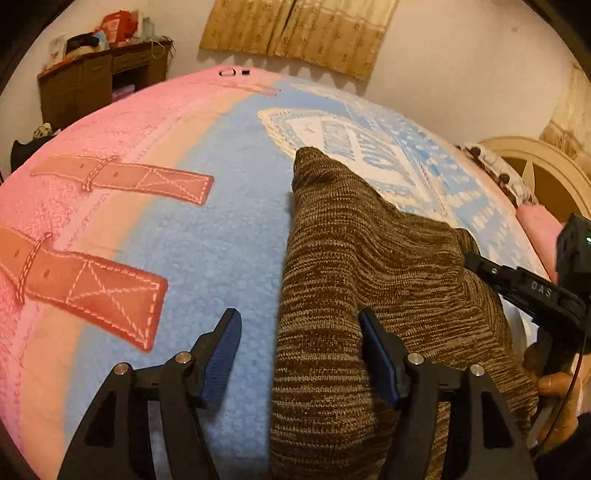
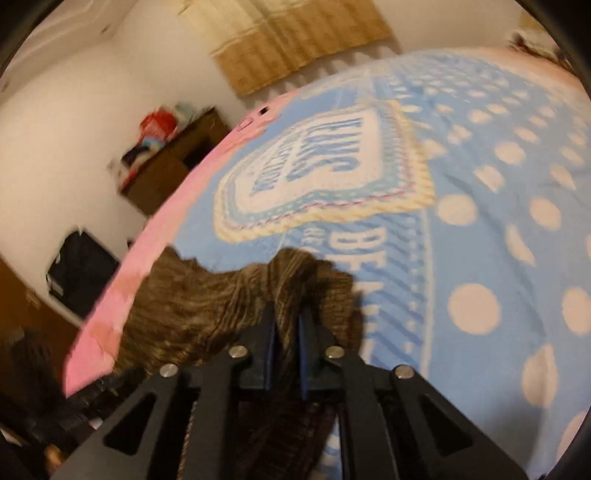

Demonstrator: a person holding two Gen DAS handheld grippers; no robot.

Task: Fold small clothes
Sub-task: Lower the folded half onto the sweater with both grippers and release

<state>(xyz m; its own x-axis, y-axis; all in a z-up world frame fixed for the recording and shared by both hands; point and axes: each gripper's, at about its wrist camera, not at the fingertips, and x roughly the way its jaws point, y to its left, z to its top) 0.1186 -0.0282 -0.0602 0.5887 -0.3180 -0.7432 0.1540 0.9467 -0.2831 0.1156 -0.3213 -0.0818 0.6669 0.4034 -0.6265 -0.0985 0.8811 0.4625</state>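
A brown knitted garment lies on a pink and blue blanket that covers the bed. My left gripper is open just above the blanket, its right finger over the garment's left edge and its left finger over bare blanket. My right gripper is shut on a bunched fold of the same brown garment and holds it lifted off the blanket. The right gripper also shows at the right edge of the left wrist view, at the garment's far corner.
A dark wooden desk with clutter on top stands against the far wall left of the bed. Tan curtains hang behind it. A cream headboard and pink pillow are at the right. The bed's pink edge drops off at left.
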